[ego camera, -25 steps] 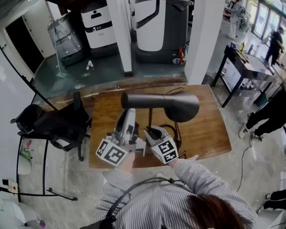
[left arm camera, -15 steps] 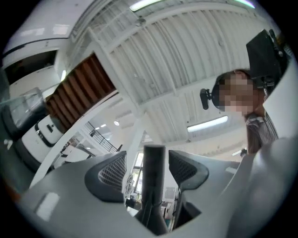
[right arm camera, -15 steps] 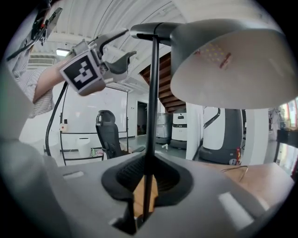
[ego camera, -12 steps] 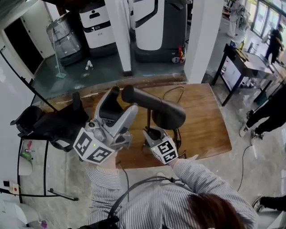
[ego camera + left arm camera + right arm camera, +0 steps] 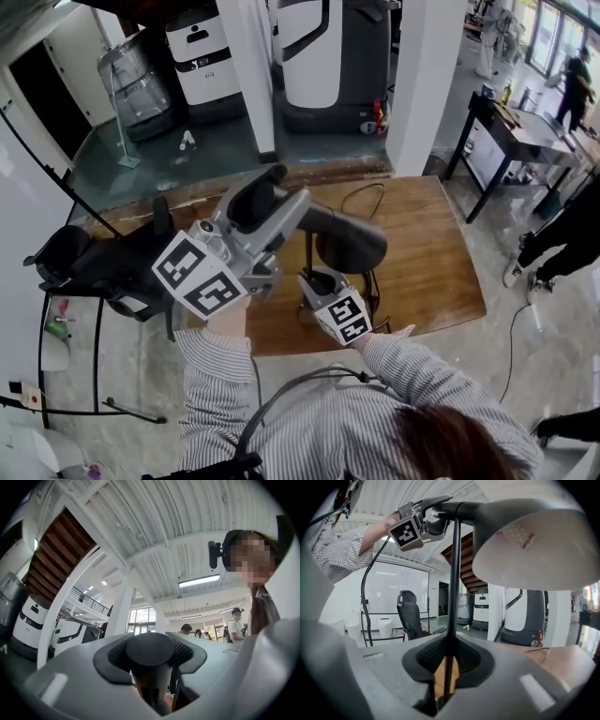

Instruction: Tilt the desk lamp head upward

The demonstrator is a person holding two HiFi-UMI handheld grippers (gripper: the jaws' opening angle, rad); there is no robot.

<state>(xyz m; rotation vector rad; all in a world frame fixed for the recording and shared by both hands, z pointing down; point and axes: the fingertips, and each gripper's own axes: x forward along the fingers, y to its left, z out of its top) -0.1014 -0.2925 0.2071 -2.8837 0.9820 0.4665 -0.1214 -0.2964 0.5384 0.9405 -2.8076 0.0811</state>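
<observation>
Lamp: dark matte desk lamp point(image 5: 330, 234) standing on the wooden surface point(image 5: 427, 258), near its near-left part.
Head: a long dark tube that widens into a round shade point(image 5: 352, 244) at the right; its rear end points left.
Shade underside: pale, with small light dots point(image 5: 520, 531); in the right gripper view the mouth faces down toward the surface.
Pole: thin, dark and upright point(image 5: 453, 588), meeting the head partway along the tube.
Left hand-held gripper: raised at the left point(image 5: 289, 187), marker cube toward the person. Its jaws have just been closing, and the round rear cap point(image 5: 150, 648) sits between the pads, touched on both sides, so it is clamped on the head's rear end.
Right hand-held gripper: low, near the person point(image 5: 319, 279), just above the surface. Its jaws are drawn in on the pole, which runs up between the pads.
Cable: dark loop point(image 5: 361, 190) lying on the surface behind the lamp.
Chair: black office chair point(image 5: 112, 258) left of the surface.
</observation>
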